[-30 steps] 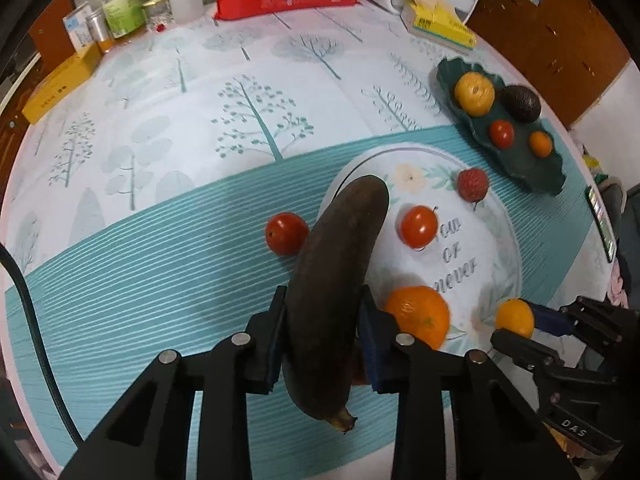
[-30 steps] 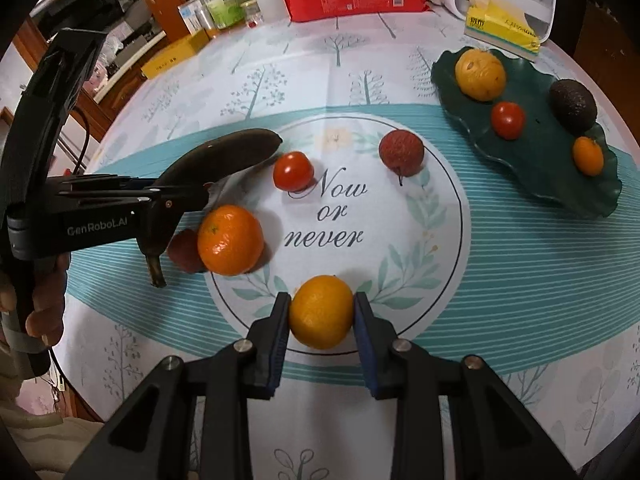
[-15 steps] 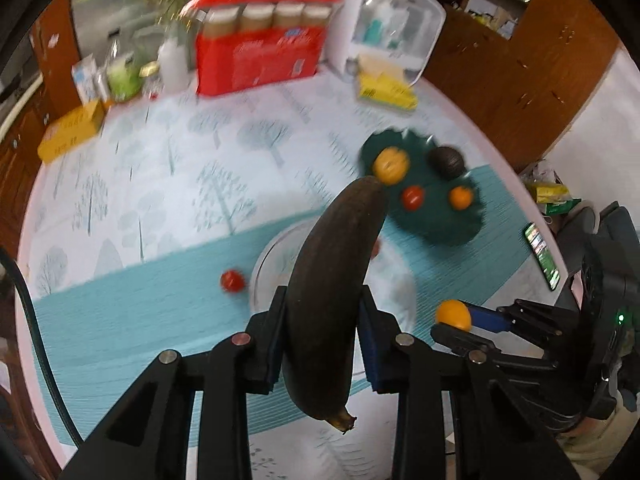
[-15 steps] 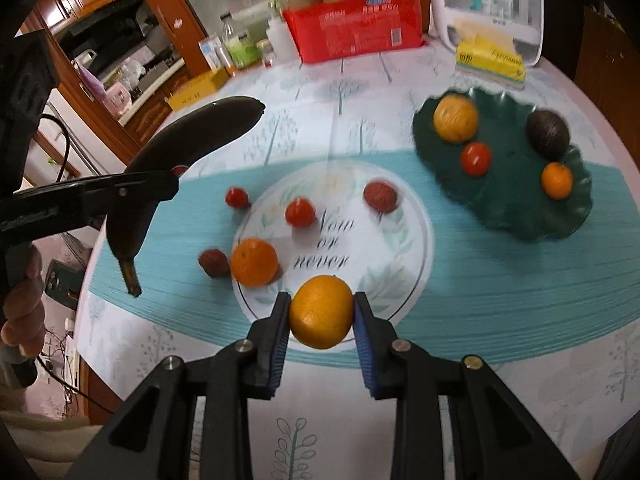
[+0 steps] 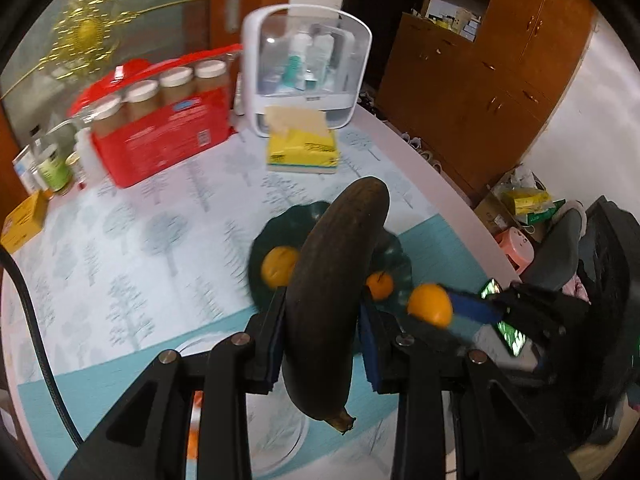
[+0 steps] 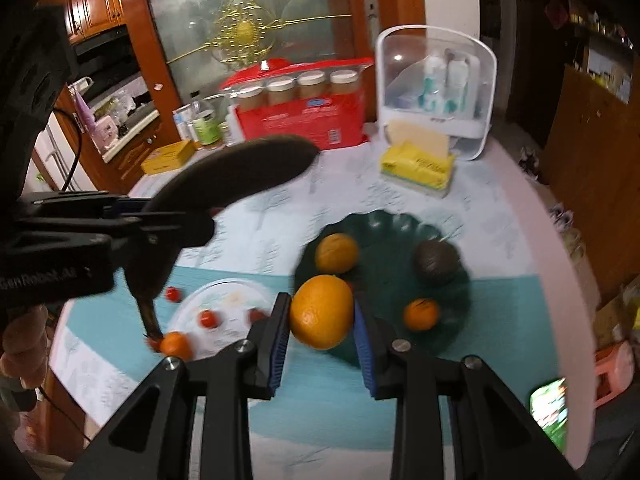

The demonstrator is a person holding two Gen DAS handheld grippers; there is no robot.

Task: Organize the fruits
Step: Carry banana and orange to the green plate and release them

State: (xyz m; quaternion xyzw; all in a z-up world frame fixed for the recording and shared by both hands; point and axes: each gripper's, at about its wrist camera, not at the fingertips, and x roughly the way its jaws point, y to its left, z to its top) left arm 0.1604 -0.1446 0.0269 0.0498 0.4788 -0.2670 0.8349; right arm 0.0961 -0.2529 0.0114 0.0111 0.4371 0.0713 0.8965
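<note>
My left gripper is shut on a dark, overripe banana and holds it high above the table. My right gripper is shut on an orange, raised over the near edge of the dark green leaf plate. That plate holds a yellow-orange fruit, an avocado and a small orange. In the left wrist view the plate lies behind the banana, and the right gripper's orange shows at the right. An orange and small red fruits remain near the round print.
A yellow tissue pack, a white organiser box, a red pack of jars and bottles stand at the table's back. A phone glows at the right. The table edge curves on the right, with wooden cabinets beyond.
Both grippers have risen and swung towards the green plate with their fruit. The table looks farther below, and the views are blurred with motion.
</note>
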